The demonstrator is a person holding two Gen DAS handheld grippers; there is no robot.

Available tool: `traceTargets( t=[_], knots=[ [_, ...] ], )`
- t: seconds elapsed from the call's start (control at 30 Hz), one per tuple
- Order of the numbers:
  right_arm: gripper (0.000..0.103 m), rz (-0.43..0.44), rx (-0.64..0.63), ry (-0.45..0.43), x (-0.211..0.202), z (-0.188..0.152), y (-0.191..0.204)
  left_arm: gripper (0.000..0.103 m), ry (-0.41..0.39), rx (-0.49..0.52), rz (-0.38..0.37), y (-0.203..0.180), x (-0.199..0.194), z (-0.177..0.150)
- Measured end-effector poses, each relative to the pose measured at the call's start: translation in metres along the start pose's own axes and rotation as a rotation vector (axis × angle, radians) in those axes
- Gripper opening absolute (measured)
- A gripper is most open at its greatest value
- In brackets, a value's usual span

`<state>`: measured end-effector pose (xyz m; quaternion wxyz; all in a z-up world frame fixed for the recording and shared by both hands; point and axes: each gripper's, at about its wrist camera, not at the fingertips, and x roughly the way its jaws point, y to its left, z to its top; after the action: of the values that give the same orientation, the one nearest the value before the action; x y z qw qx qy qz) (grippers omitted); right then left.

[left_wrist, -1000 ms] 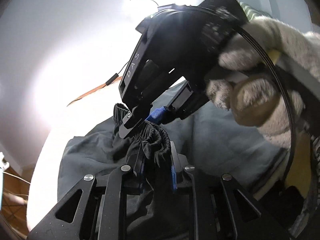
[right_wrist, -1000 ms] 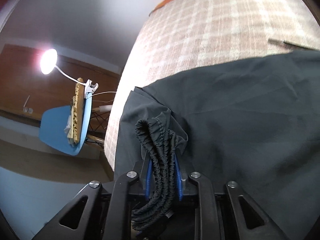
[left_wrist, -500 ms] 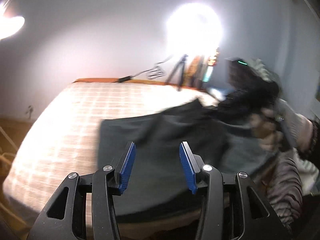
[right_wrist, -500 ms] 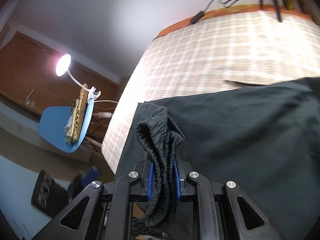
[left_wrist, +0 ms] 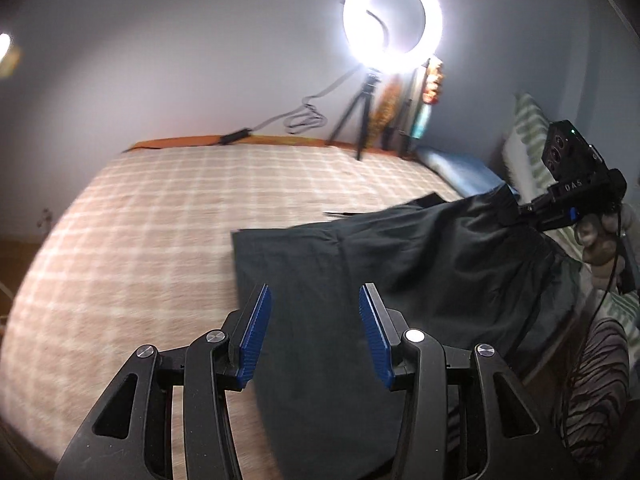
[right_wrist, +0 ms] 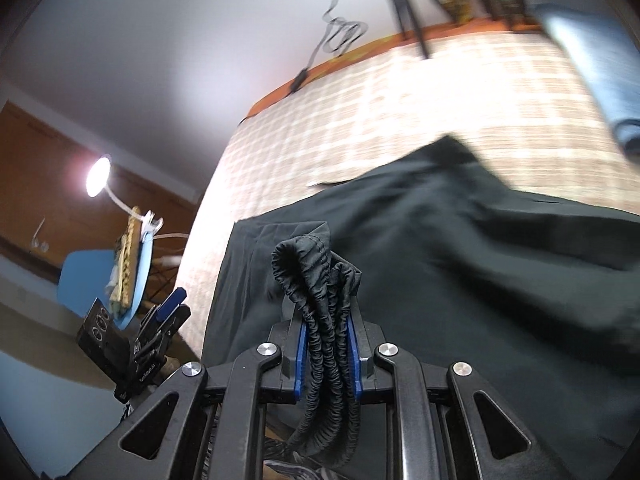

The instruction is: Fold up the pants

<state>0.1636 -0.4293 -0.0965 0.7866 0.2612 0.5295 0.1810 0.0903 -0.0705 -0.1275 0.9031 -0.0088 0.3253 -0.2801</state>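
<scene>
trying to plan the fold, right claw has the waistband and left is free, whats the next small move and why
Probably bring the open left claw down onto the pants at their near left edge and pinch it. The right claw is shut on the bunched waistband, lifting that end off the checked bedspread, while the rest lies loose and unheld.

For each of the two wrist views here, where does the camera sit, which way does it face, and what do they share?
Left wrist: on the left gripper, open and empty, facing across the checked bed to the ring light; the right gripper and gloved hand show.
Right wrist: on the right gripper, shut on the waistband, facing over the bed to a blue chair; the left gripper shows.
Shared: black pants, bed, tripod.
</scene>
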Motion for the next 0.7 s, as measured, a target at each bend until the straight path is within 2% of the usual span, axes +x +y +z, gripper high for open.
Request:
traceTargets(
  t=[0.27,0.4,0.53,0.7],
  knots=[
    [0.016,-0.075,0.055,-0.038,-0.056,-0.006,-0.058,0.044,0.006,0.119,-0.078,-0.055,0.027,0.013],
    [0.016,-0.129,0.092,-0.060,-0.084,-0.009,-0.091,0.044,0.035,0.166,-0.117,-0.076,0.043,0.012],
    [0.016,-0.180,0.126,-0.076,-0.107,-0.013,-0.122,0.044,0.054,0.207,-0.122,-0.088,0.052,0.010],
    [0.016,-0.247,0.174,-0.080,-0.128,-0.019,-0.154,0.044,0.073,0.191,-0.131,-0.088,0.059,0.010]
  ],
)
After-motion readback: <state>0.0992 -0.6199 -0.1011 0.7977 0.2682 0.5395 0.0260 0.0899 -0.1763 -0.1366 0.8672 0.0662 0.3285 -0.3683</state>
